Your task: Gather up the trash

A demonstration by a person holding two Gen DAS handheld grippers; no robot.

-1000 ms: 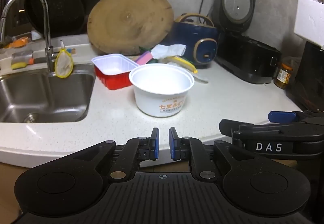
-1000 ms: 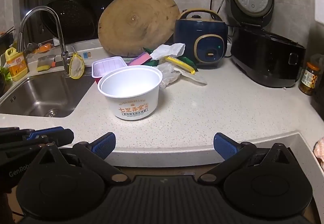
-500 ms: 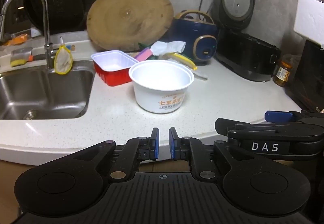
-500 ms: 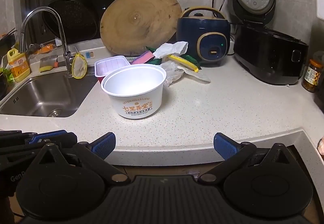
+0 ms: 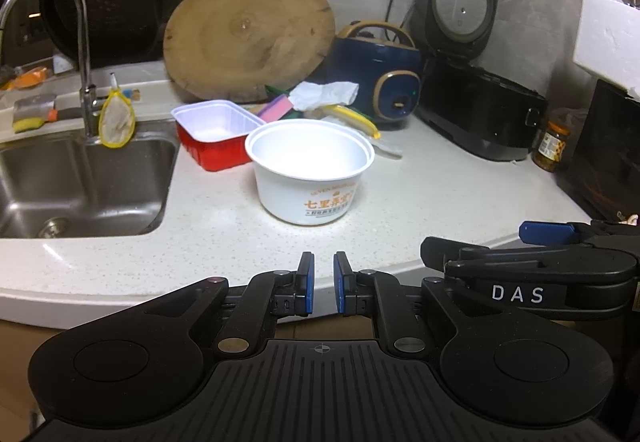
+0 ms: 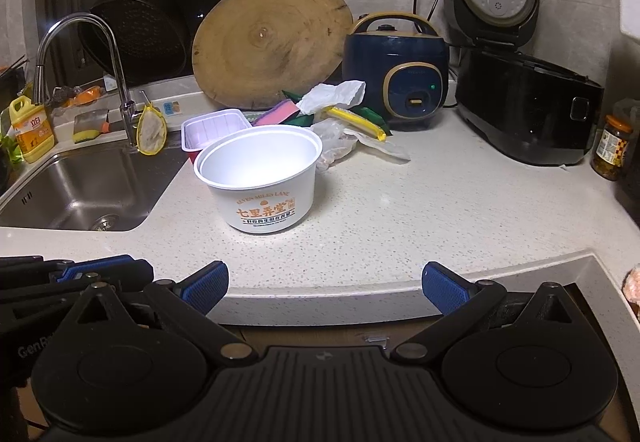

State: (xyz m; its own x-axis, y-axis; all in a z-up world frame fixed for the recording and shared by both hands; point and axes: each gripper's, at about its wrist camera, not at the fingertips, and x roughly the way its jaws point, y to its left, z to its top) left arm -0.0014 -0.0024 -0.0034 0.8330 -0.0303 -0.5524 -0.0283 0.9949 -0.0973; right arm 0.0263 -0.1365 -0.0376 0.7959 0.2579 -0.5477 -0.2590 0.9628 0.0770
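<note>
A white takeaway bowl [image 5: 310, 170] with orange print stands empty on the counter, also in the right wrist view [image 6: 262, 180]. Behind it sits a red tray with a white inside [image 5: 214, 136], shown partly hidden [image 6: 212, 128]. A crumpled white tissue [image 5: 324, 92], a yellow wrapper [image 5: 354, 116], a pink packet [image 5: 274, 108] and clear plastic [image 6: 340, 140] lie further back. My left gripper [image 5: 323, 284] is shut and empty at the counter's front edge. My right gripper [image 6: 324, 288] is open and empty, also at the front edge.
A steel sink [image 5: 76, 182] with a faucet [image 5: 82, 42] is at the left. A round wooden board [image 5: 250, 38] leans on the wall. A blue cooker [image 5: 380, 78], an open black rice cooker [image 5: 476, 110] and a jar [image 5: 552, 146] stand at the right.
Both grippers have drifted slightly to the left and closer to the counter, so the bowl looks a bit nearer. The jaws have not changed. Nothing on the counter has moved.
</note>
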